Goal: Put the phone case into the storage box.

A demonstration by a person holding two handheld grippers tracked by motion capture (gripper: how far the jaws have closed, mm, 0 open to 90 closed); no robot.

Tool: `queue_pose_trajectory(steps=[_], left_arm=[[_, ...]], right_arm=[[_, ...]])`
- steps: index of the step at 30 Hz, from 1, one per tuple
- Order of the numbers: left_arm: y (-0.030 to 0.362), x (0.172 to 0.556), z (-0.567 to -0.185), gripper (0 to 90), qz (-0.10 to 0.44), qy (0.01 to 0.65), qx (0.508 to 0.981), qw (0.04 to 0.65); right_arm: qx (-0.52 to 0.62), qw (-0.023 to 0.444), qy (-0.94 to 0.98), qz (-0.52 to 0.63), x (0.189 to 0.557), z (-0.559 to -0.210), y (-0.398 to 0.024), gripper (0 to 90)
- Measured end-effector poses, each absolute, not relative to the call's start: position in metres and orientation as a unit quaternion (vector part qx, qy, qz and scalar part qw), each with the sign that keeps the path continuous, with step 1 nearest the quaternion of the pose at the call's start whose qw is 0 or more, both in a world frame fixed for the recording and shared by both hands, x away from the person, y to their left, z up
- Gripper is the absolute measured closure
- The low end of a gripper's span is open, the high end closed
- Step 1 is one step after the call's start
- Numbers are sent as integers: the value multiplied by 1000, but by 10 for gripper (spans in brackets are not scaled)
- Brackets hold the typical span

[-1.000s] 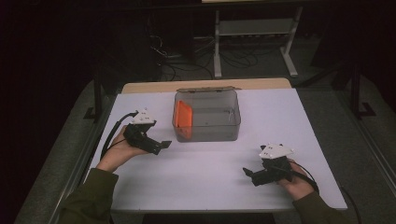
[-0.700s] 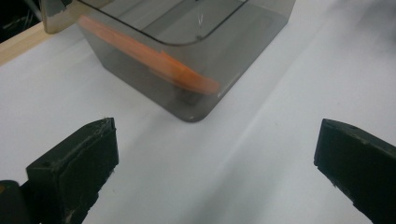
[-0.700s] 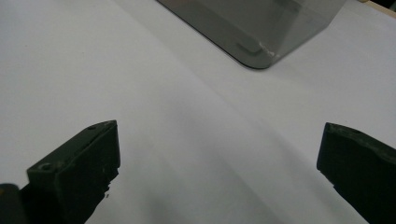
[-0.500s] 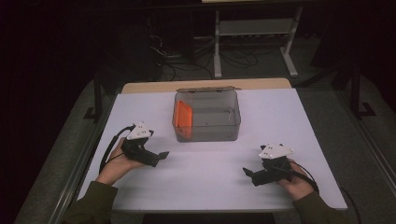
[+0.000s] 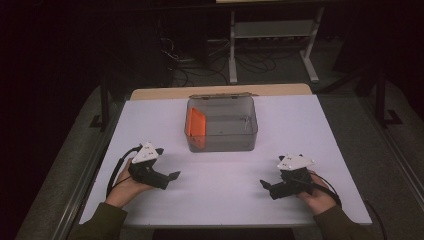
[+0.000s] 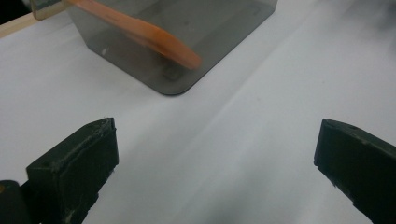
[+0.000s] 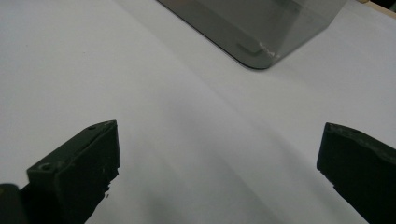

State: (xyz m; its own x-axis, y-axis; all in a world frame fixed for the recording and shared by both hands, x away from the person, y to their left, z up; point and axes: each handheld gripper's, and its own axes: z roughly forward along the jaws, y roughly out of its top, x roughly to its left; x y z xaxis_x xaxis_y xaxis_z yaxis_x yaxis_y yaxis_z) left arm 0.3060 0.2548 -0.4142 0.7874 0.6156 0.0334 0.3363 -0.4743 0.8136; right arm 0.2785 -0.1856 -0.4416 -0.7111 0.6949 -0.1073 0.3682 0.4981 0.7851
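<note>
I hold two claws, one in each hand, both low over the white table. My left claw gapes wide with nothing in it; so does my right claw. Between and beyond them stands one grey see-through box, apart from both claws. Inside it leans one orange card, against the box's left wall. My left claw's view has the box and the card ahead, my right claw's view one box corner.

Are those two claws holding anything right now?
No. The left claw and right claw both gape open over the bare table, short of the grey box.
</note>
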Motion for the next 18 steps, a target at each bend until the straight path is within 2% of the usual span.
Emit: queue_pose_trajectory(steps=[18], left_arm=[[260,286,-433,0,156,305,833,435]], right_arm=[[317,211,841,383,279,-443,-185,0]])
